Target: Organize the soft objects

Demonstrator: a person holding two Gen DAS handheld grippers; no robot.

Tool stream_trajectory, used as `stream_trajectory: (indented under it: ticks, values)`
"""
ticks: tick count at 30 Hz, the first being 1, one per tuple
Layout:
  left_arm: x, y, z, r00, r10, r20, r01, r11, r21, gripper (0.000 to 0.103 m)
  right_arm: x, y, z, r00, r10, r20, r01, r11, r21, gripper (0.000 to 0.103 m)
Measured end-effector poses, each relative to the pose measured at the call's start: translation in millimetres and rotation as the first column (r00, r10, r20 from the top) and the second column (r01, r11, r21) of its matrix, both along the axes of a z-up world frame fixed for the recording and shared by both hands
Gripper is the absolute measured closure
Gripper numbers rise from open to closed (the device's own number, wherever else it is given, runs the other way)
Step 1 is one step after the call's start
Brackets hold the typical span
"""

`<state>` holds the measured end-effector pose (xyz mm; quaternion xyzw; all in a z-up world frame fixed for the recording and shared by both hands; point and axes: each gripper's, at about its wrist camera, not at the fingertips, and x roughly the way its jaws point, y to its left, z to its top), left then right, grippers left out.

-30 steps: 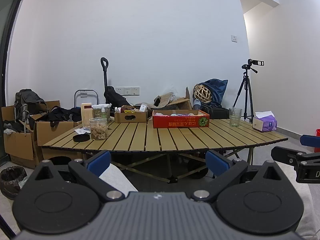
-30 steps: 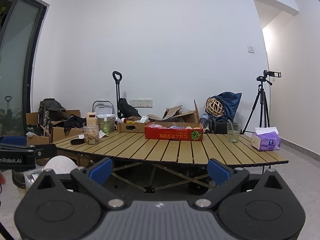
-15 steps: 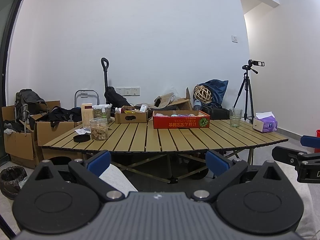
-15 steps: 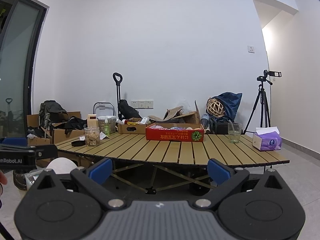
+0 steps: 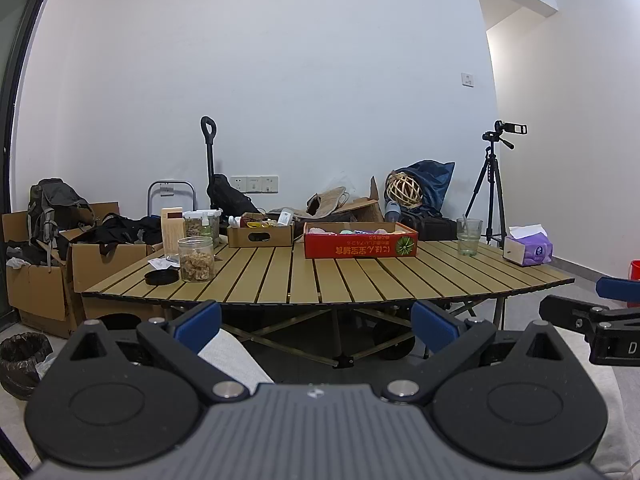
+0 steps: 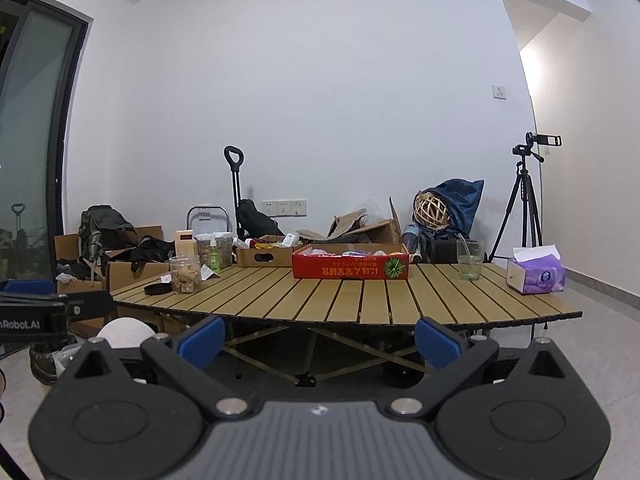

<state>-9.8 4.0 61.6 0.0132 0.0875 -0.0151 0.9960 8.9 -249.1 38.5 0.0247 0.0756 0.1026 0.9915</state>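
Observation:
A red cardboard box (image 5: 360, 245) holding several soft pastel items sits at the back middle of the slatted wooden table (image 5: 340, 280); it also shows in the right wrist view (image 6: 350, 266). My left gripper (image 5: 316, 326) is open and empty, held in front of the table's near edge and below it. My right gripper (image 6: 318, 340) is open and empty at the same distance from the table (image 6: 380, 300). Each gripper shows at the edge of the other's view.
On the table stand a glass jar (image 5: 196, 259) with a black lid beside it, a small brown box (image 5: 260, 235), a drinking glass (image 5: 469, 236) and a purple tissue pack (image 5: 527, 250). Cardboard boxes, bags and a tripod (image 5: 492, 192) surround it.
Both views have shifted very slightly; the table sits a touch higher and nearer in the right wrist view. Both grippers stay open and empty.

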Motion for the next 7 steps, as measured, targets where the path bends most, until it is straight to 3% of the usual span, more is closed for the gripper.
stream_trajectory:
  ticks: [7]
  values:
    - [-0.4,0.3,0.0,1.0,-0.008,0.018,0.008,1.0,-0.007,0.0,0.0,0.3,-1.0,1.0,0.003,0.002,-0.003,1.0,-0.002,0.001]
